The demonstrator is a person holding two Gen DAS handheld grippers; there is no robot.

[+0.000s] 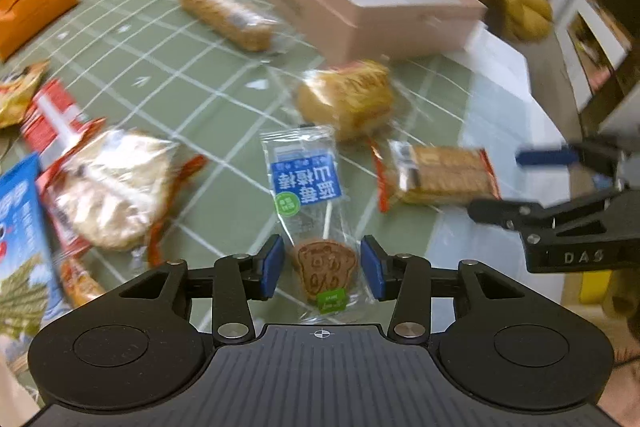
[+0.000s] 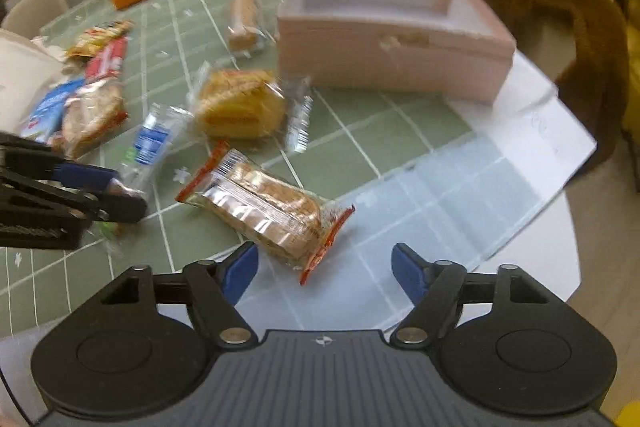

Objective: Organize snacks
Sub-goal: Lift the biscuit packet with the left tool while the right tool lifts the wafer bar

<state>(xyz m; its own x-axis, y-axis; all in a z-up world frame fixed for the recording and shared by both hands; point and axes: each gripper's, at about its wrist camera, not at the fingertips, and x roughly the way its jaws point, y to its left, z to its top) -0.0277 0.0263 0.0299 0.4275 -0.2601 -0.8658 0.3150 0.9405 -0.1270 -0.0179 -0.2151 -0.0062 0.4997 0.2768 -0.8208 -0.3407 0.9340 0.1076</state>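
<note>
- Left gripper (image 1: pixel 323 269): jaws apart, straddling the bear lollipop (image 1: pixel 325 271), pads seemingly not touching, though blurred.
- Right gripper (image 2: pixel 325 271): jaws wide, nothing gripped; cracker pack (image 2: pixel 267 213) at 11 o'clock.
- Pink box (image 2: pixel 394 57) at 12 o'clock.

Left claw (image 1: pixel 323 269): black ribbed body, two round side housings, silver pivot screws, blue finger pads. Right claw (image 2: pixel 325 271): identical build; arm lettered "DAS".

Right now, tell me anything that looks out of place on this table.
The snacks lie scattered at all angles on the green mat, none in the pink box, which is empty. The lollipop lies upside-down to the left camera. Nothing looks spilled or torn.
</note>
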